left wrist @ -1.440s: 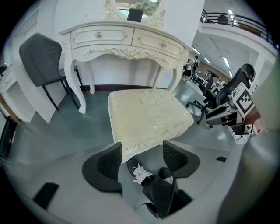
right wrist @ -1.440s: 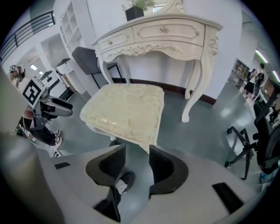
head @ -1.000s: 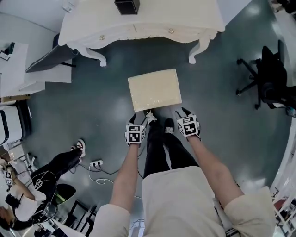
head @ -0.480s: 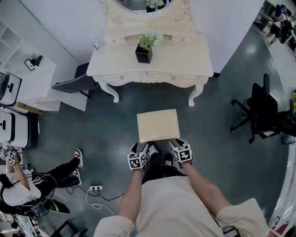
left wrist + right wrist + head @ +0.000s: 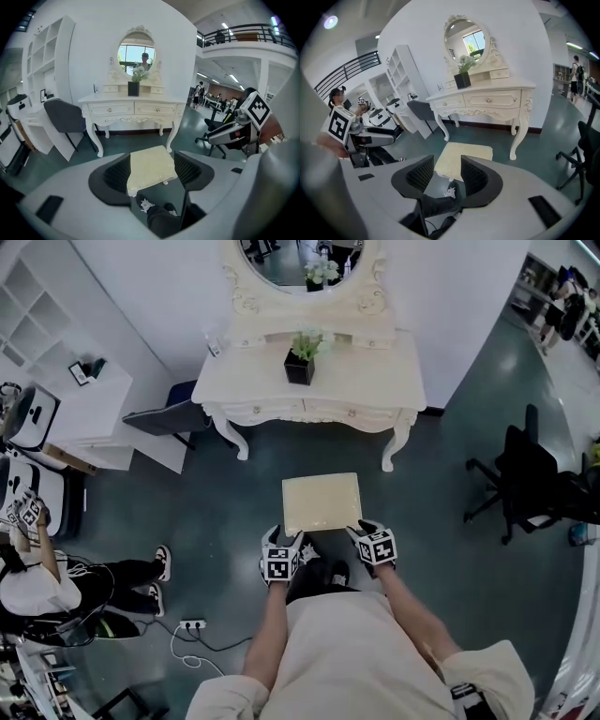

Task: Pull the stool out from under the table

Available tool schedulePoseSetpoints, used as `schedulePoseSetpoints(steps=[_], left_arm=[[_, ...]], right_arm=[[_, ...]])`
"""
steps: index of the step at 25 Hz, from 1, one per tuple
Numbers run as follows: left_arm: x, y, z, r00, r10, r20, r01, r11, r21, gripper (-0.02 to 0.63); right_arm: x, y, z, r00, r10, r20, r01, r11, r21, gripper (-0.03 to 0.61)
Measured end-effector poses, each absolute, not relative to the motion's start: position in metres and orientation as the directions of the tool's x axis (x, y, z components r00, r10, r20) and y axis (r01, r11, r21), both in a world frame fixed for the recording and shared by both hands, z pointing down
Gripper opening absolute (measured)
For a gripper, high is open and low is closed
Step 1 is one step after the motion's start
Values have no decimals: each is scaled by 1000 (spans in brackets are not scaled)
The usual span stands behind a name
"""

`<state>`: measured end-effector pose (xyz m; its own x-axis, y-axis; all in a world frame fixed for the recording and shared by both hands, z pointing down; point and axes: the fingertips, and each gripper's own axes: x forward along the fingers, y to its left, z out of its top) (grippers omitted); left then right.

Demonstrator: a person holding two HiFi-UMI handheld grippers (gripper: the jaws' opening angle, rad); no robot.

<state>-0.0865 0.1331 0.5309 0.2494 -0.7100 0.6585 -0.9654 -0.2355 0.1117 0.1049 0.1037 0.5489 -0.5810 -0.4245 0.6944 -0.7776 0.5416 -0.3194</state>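
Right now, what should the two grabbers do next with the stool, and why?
Probably just draw both grippers back and leave it alone. The stool stands on the floor, clear of the table. The left gripper is open and grips nothing. The right gripper has just been opening its jaws, with nothing pressed between them. The pulling looks finished.

Soft stool, shiny floor
The stool top looks like cream cloth (a bit bumpy), the table is smooth painted wood, and the dark floor shines.
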Motion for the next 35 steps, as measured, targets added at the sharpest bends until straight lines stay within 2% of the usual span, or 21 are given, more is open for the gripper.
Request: schedulePoseSetpoints(steps=[5,19,21,25,30,35], left_arm=[[-91,137,513,241,-738,631,-970,-204,132,304],[-102,143,502,226,-778,585,-974,-177,141,301],[-103,147,500,225,-785,576,-974,-192,119,275],[-107,149,499,218,-792,571,-976,-187,113,263],[-108,151,502,197,-795,574,-979,-188,75,195],[-105,153,503,193,-800,568,-980,-182,77,159]], right_arm=[[113,110,538,-576,-456,678,-798,494,-345,209],[102,109,529,-584,-499,640,-791,527,-311,209],[98,112,531,-589,-493,640,-784,541,-304,209],[86,117,533,-600,-475,643,-767,571,-293,206],[85,123,533,-602,-475,642,-763,579,-287,172],[96,123,530,-584,-498,641,-779,565,-271,147]])
